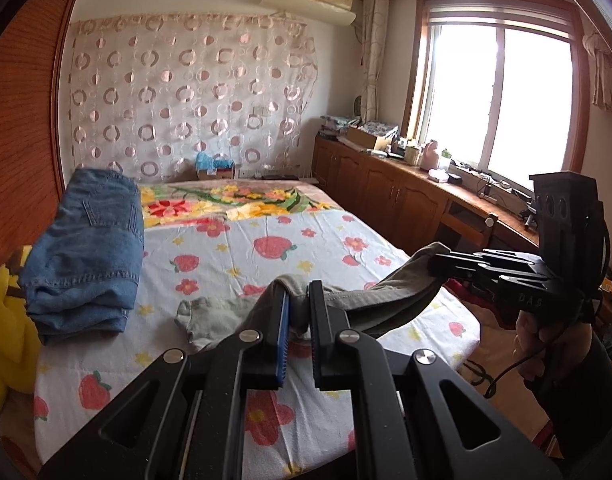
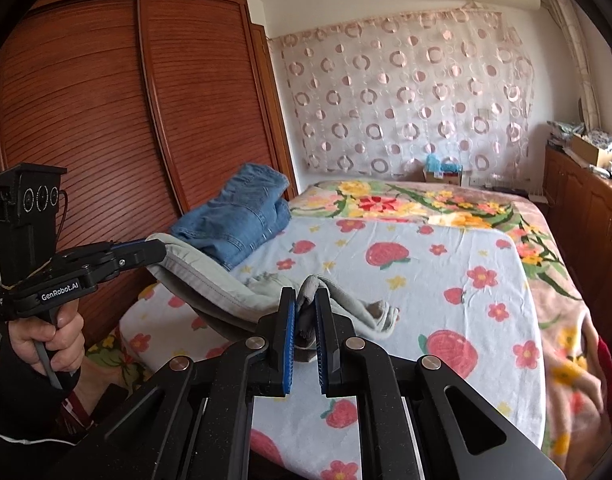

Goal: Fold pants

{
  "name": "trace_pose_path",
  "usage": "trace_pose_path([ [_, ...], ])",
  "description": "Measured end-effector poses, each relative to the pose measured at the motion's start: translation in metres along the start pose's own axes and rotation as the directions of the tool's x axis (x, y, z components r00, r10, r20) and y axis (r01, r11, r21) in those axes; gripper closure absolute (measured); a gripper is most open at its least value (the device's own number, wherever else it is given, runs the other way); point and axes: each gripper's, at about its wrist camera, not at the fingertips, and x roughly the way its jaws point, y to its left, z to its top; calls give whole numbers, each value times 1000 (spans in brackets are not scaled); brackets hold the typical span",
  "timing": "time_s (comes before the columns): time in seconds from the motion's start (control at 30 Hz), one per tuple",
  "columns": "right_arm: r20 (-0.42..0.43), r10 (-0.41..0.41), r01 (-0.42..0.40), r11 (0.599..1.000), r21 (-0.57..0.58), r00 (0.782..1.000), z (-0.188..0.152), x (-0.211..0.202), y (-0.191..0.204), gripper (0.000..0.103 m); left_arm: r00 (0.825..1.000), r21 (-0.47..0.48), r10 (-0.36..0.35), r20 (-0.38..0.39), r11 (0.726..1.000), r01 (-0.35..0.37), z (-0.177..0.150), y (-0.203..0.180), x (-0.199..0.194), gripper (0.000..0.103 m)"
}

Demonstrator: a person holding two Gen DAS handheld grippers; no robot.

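Note:
Grey-green pants point(image 1: 225, 314) hang between my two grippers above the near end of the bed, their far end resting on the strawberry-print sheet point(image 1: 265, 220). My left gripper point(image 1: 298, 290) is shut on one part of the waistband. My right gripper point(image 2: 306, 296) is shut on another part of the pants point(image 2: 233, 296). In the left wrist view the right gripper point(image 1: 434, 266) holds the cloth at the right. In the right wrist view the left gripper point(image 2: 155, 250) holds it at the left. The waistband sags between them.
A folded stack of blue jeans point(image 1: 85, 248) lies at the bed's left side beside a yellow plush toy point(image 1: 7, 320). A wooden wardrobe point(image 2: 105, 120) stands left of the bed. Wooden cabinets point(image 1: 386, 184) with clutter run under the window on the right.

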Motion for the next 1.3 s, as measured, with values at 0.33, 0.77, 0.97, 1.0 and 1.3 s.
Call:
trace_pose_path([
  [0.33,-49,-47,47,999,8,998,12,61,-10,94,997,-34,36,-61,999,-38,-4,17,39,93],
  [0.77,-119,-80,83,996,20,990,27,113,-9,94,991,-32,78,-111,996,-82,-7,32,74,93],
  [0.97,-141,-82,85,996,19,987,25,118,-8,94,987,-44,86,-135,995,-92,-12,38,82,93],
  [1.0,-144,-82,86,996,19,986,25,118,-8,94,987,-44,85,-137,995,-91,-13,38,82,92],
  [1.3,-170,-83,88,996,23,982,26,118,-16,94,990,-36,102,-94,994,-106,-14,39,73,59],
])
